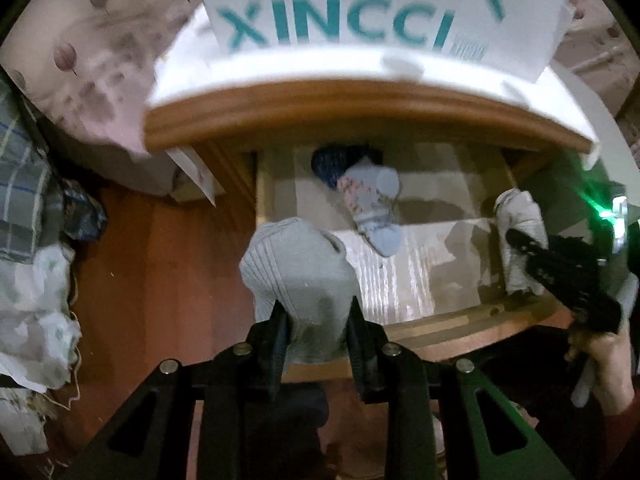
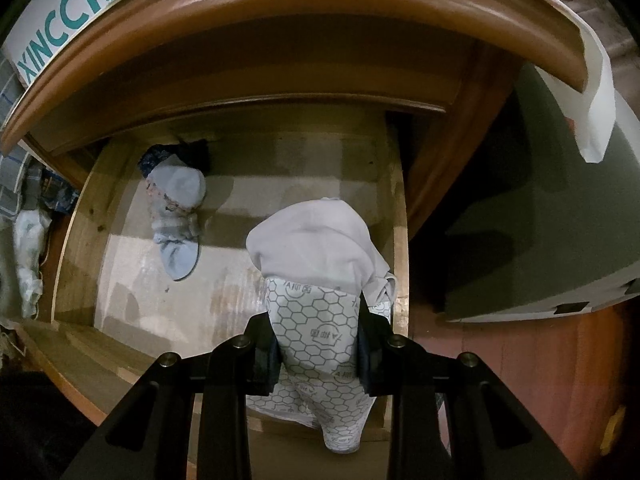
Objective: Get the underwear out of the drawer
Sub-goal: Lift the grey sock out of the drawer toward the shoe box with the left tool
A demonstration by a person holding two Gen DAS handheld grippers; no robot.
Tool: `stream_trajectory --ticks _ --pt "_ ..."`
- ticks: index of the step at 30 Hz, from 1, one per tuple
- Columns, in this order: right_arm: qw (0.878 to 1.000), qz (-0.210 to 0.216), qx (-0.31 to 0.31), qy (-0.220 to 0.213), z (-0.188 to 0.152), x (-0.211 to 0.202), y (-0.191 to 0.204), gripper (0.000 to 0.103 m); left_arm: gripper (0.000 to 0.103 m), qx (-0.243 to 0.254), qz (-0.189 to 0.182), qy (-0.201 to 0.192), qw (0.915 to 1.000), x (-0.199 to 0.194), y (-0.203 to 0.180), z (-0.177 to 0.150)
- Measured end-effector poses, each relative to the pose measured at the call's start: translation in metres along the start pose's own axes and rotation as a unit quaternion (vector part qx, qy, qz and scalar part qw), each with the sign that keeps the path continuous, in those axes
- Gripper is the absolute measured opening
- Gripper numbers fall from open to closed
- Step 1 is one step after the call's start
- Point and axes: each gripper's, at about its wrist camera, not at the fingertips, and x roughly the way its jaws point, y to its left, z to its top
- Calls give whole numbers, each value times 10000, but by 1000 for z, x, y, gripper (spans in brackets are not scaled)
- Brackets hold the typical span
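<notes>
My left gripper (image 1: 318, 328) is shut on a grey ribbed underwear (image 1: 298, 268), held up over the front left corner of the open wooden drawer (image 1: 440, 326). My right gripper (image 2: 318, 350) is shut on a pale underwear with a hexagon-print lining (image 2: 316, 280), above the drawer's right side; it also shows in the left wrist view (image 1: 520, 240). A light blue floral underwear (image 2: 176, 208) lies on the drawer floor with a dark blue garment (image 2: 160, 158) behind it.
The cabinet top (image 2: 280, 4) overhangs the drawer and carries a white XINCCI shoe box (image 1: 380, 8). Clothes and bags (image 1: 32, 240) lie on the red-brown floor at the left. A grey-green wall (image 2: 540, 200) stands right of the cabinet.
</notes>
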Motion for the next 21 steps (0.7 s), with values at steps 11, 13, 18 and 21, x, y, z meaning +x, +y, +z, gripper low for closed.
stream_trajectory --ticks 11,13,18,21 --pt "9993 -72 334 -132 3 -4 -6 27 27 -189 -61 -826 9964 -93 25 18" --pt "9993 -98 335 -140 3 -4 -6 27 27 -210 -85 -1059 9941 -114 28 27" --pt "9990 -179 392 -139 3 -5 -9 27 27 -230 -40 -1558 9875 -163 38 58" --pt "9990 -137 416 -105 3 -3 -9 27 27 -233 -32 -1800 9834 -184 40 83"
